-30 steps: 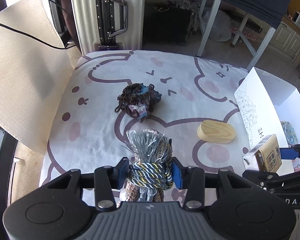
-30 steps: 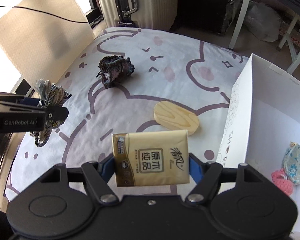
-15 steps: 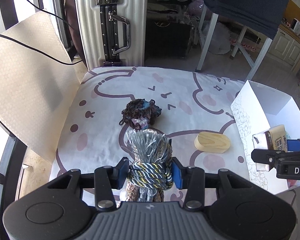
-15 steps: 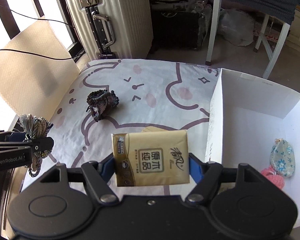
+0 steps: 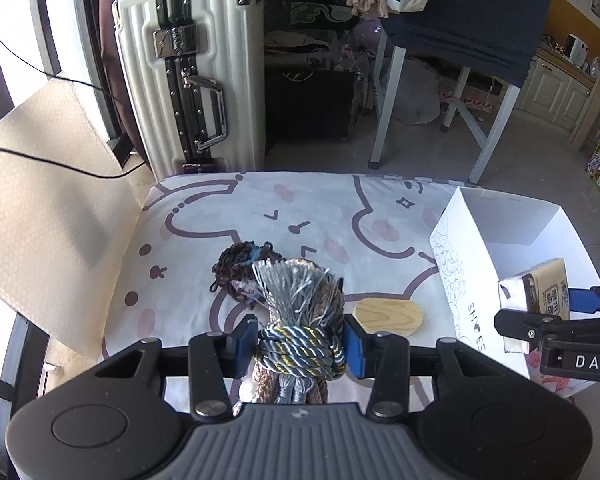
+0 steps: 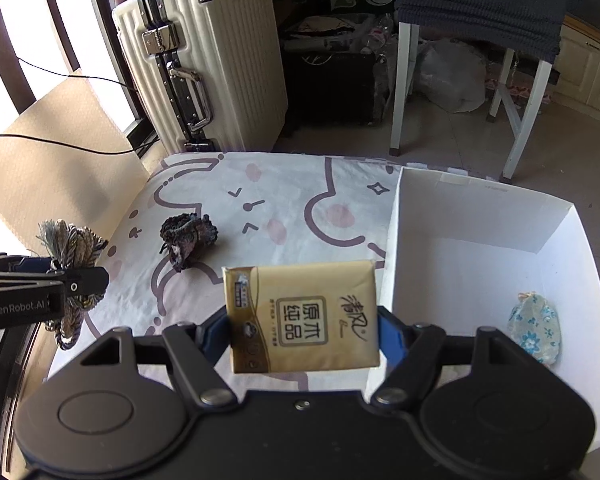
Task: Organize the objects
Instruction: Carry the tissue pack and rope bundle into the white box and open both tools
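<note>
My left gripper (image 5: 300, 346) is shut on a grey and gold rope tassel (image 5: 298, 312), held high above the cartoon-print mat (image 5: 332, 216). It shows at the left of the right wrist view (image 6: 66, 276). My right gripper (image 6: 303, 330) is shut on a tan tissue pack (image 6: 302, 316), at the near left wall of the white box (image 6: 480, 208). The pack also shows in the left wrist view (image 5: 540, 294) over the box (image 5: 500, 220). A dark yarn bundle (image 6: 188, 236) and a wooden oval block (image 5: 388, 316) lie on the mat.
A blue floral pouch (image 6: 534, 330) lies in the box. A white suitcase (image 5: 192, 80) stands beyond the mat. A white-legged table with dark cloth (image 6: 480, 4) is at the back right. A cardboard sheet (image 5: 40, 184) leans at the left.
Both grippers have risen and pulled back with their loads. The right gripper has carried the tissue pack rightward to the box's edge.
</note>
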Tool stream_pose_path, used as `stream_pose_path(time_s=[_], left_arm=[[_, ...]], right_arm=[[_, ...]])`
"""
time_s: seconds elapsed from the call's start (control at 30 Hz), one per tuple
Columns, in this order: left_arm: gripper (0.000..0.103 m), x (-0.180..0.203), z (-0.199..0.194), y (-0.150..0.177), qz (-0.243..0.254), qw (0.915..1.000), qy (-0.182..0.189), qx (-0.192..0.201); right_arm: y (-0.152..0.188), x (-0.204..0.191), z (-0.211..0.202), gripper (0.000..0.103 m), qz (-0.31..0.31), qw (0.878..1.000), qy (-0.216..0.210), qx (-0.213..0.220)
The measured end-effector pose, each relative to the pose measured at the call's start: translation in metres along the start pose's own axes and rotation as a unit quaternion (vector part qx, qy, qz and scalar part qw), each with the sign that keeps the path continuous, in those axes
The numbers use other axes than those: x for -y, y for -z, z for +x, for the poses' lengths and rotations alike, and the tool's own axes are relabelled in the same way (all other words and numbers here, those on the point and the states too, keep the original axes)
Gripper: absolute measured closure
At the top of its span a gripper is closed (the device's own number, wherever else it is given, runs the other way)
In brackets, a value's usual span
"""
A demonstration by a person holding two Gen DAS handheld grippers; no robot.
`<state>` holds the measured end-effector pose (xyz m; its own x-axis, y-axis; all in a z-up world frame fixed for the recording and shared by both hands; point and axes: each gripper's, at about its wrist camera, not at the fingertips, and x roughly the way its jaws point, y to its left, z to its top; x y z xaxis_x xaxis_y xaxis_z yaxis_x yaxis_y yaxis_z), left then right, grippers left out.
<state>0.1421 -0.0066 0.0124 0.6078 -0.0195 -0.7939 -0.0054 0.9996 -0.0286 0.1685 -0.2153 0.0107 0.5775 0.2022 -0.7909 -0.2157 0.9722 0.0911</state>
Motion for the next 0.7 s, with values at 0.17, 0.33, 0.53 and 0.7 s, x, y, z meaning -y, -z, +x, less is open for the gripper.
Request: stream_pose_path(time_s=[0.17, 0.33, 0.53, 0.7], left_arm=[[0.057, 0.031, -0.004, -0.014, 0.017, 0.9996, 0.017, 0.011], [0.057, 0.068, -0.003, -0.021, 0.038, 0.9986, 0.036, 0.013], [0.057, 0.111, -0.002, -0.030, 0.058, 0.9964, 0.059, 0.018], [0.057, 0.146, 0.001, -0.033, 0.075, 0.9940, 0.077, 0.019]], right_arm=[[-0.003, 0.031, -0.014, 0.029, 0.018, 1.000, 0.011, 0.011], [-0.001, 0.069, -0.027, 0.029, 0.045, 0.998, 0.024, 0.021], [0.005, 0.112, -0.041, 0.029, 0.075, 0.996, 0.047, 0.033], [0.015, 0.146, -0.048, 0.029, 0.094, 0.993, 0.065, 0.035]])
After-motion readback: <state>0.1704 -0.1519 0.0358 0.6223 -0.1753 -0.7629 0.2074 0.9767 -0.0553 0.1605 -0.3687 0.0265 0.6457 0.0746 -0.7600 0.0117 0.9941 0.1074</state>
